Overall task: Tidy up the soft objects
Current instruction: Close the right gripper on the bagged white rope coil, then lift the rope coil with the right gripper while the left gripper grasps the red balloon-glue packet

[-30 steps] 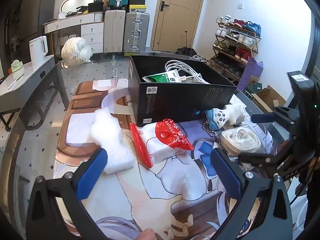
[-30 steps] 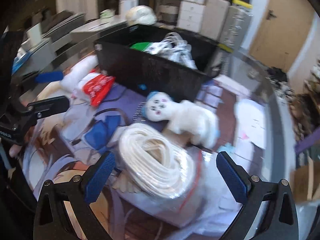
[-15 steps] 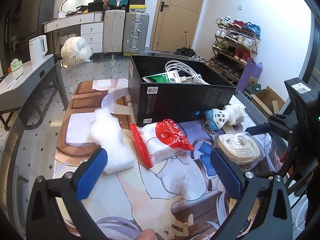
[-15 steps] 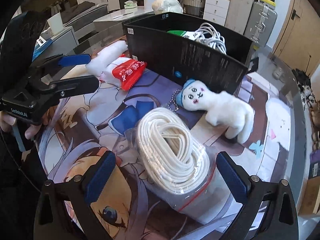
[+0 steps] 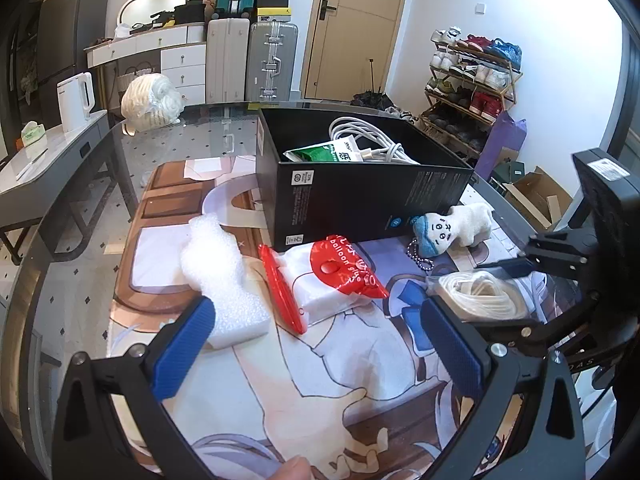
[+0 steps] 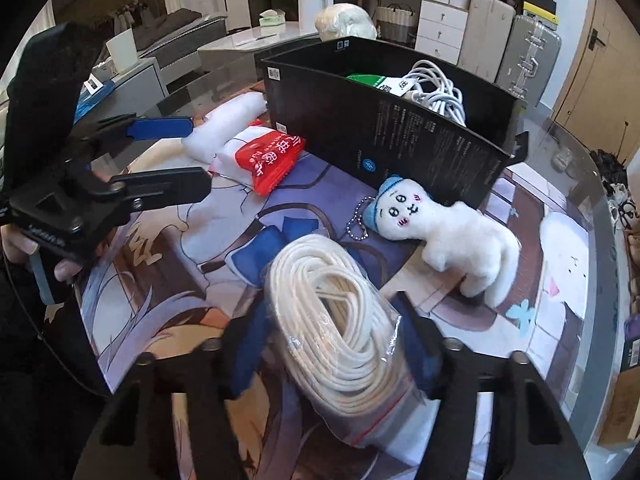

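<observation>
My right gripper is shut on a bagged coil of white cord, squeezing its near end on the printed mat; the coil also shows in the left wrist view. My left gripper is open and empty, hovering before a red-and-white balloon bag and a white foam block. A white plush toy with a blue cap lies against the open black box, which holds white cables and a green packet.
The printed mat covers a glass table. A white wrapped bundle sits at the table's far left. Suitcases, drawers, a shoe rack and a side desk stand around the room.
My right gripper has moved forward over the bagged cord and closed its fingers on it. The left gripper has stayed still and open.
</observation>
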{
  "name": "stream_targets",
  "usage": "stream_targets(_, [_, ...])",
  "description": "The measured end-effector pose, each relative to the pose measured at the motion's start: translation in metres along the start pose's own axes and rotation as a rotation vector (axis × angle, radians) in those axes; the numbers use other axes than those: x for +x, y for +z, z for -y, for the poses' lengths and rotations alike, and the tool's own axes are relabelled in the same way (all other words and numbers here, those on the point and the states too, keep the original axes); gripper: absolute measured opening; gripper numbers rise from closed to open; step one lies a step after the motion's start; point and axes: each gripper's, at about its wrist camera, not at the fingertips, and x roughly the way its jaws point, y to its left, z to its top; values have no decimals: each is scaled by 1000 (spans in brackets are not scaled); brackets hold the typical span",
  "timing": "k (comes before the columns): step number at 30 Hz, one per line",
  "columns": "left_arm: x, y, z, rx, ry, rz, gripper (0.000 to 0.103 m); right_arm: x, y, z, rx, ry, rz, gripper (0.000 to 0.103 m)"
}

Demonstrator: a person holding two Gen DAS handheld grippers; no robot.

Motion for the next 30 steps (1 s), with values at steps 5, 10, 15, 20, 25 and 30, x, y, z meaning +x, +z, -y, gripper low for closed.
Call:
stream_targets(5, [2,1,2,14,16,-12,103,-8,-13,-3,47,-32,52,41])
stream_targets(10, [7,4,7,48,61,-49,103,-20,-22,-4,111,-36,109,40])
stream_targets(15, [17,14,6,36,98,-88,103,-36,-25,-6,160,-37,170,40])
stream_targets(20, [32,24,12,63,117,-122,103,-47,-27,-5,175,-38,202,40])
stream_targets(25, [42,34,13,58,133,-144,103,-55,-28,0,186,-50,210,40])
stream_targets(30, [51,36,19,96,178,-141,102,-61,-28,4,188,-68,218,40])
